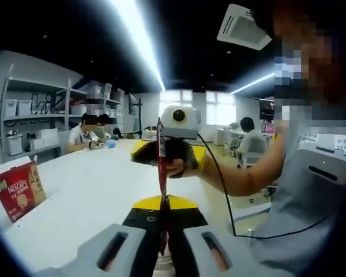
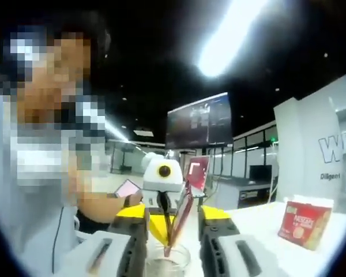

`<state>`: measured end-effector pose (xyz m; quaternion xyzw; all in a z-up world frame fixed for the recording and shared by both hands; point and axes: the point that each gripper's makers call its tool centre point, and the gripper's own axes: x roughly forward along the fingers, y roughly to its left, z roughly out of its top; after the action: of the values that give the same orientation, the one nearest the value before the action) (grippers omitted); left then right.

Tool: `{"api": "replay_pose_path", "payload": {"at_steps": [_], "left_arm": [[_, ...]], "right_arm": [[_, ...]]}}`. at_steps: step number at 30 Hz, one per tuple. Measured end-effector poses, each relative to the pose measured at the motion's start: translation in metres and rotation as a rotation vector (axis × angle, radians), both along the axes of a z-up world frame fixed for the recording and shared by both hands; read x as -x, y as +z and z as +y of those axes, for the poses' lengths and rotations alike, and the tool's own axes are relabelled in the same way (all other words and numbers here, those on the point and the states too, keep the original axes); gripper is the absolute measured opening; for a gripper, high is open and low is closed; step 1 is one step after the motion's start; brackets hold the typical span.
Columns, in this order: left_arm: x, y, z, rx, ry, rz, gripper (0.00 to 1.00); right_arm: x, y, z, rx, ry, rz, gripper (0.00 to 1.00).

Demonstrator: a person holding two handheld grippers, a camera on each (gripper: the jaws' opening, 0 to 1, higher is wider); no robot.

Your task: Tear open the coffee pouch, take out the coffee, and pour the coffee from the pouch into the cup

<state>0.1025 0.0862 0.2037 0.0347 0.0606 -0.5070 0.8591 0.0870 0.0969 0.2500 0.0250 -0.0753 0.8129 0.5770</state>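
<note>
A thin red coffee pouch [image 1: 160, 173] stands upright between my left gripper's [image 1: 161, 203] yellow-tipped jaws, which are shut on it. Its lower end hangs over a clear cup [image 1: 161, 270] just below the jaws. Beyond the pouch's top, the right gripper [image 1: 172, 151] faces me in a person's hand, jaws spread. In the right gripper view the pouch [image 2: 181, 213] leans in the gap between my right gripper's [image 2: 176, 214] open jaws, untouched by them. Its bottom tip dips into the cup [image 2: 167, 262]. The left gripper [image 2: 161, 196] is opposite.
A red Nescafé box [image 1: 20, 190] [image 2: 303, 222] stands on the white table [image 1: 92, 184]. The person holding the grippers is close by. Several people sit at the far end [image 1: 83, 135], with shelves [image 1: 29, 115] behind them.
</note>
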Motion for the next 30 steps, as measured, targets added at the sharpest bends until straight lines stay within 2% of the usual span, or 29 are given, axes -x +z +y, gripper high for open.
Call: {"api": "replay_pose_path", "payload": {"at_steps": [4,6,8,13,16,20,22,23,25,27,30], "left_arm": [[0.000,0.000,0.000,-0.002,-0.002,0.001,0.04],[0.000,-0.001,0.000,-0.002,-0.003,0.001,0.04],[0.000,-0.001,0.000,-0.002,-0.003,0.002,0.04],[0.000,-0.002,0.000,-0.005,-0.001,0.002,0.04],[0.000,-0.002,-0.001,-0.009,-0.004,0.003,0.04],[0.002,-0.001,-0.002,0.008,-0.014,0.021,0.05],[0.001,0.003,-0.002,0.030,-0.009,0.010,0.11],[0.002,0.010,-0.004,0.070,-0.017,0.017,0.16],[0.004,0.017,-0.004,0.097,-0.026,0.021,0.19],[0.003,0.020,-0.005,0.109,-0.024,0.012,0.29],[0.001,0.022,-0.005,0.118,-0.018,0.001,0.48]], "right_arm": [[0.002,-0.001,-0.002,0.015,0.004,0.012,0.17],[0.002,-0.001,-0.003,0.017,0.001,0.010,0.15],[0.002,-0.002,-0.003,0.017,-0.007,-0.002,0.07],[0.001,-0.004,-0.004,0.013,-0.016,-0.011,0.03],[-0.002,-0.004,-0.003,0.039,-0.036,0.034,0.01],[-0.003,-0.003,-0.005,0.028,-0.035,0.024,0.01],[-0.003,-0.002,-0.006,0.023,-0.029,0.032,0.01],[-0.003,-0.002,-0.006,0.024,-0.030,0.031,0.01],[0.000,-0.003,-0.006,0.027,-0.025,0.028,0.01],[0.002,-0.004,-0.006,0.031,-0.020,0.022,0.01],[0.004,-0.003,-0.006,0.031,-0.017,0.015,0.01]]}}
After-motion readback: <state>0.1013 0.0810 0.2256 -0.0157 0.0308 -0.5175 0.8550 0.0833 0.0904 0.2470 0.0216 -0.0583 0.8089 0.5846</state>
